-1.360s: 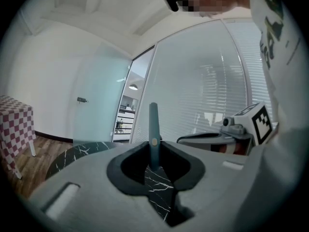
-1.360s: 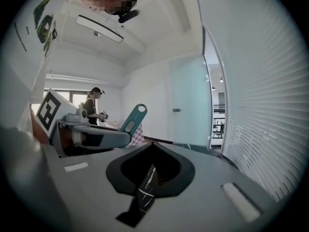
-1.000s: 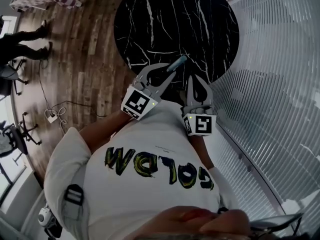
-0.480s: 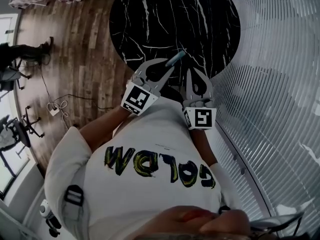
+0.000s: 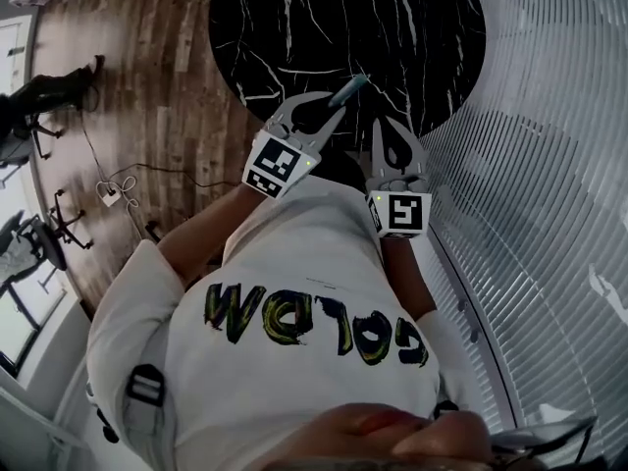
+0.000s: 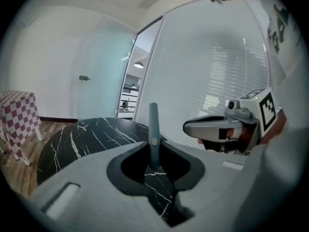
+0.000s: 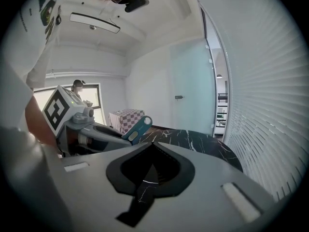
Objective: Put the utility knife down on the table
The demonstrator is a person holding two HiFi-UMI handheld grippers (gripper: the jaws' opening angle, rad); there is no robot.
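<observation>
The left tool is clamped on the utility knife. The knife sticks out past the jaw tips toward the far side, its blue-grey body above the near edge of the round black marble tabletop and not resting on it. Just to the right, the right tool has its jaws together with nothing between them. Compared with a second ago, both tools have sunk nearer the tabletop, and the grip on the knife is unchanged.

A round black marble tabletop stood on a wood-plank floor beside a curved, white-slatted glass wall. Office chairs and a cable sat left. A checkered-cloth table stood by white walls.
</observation>
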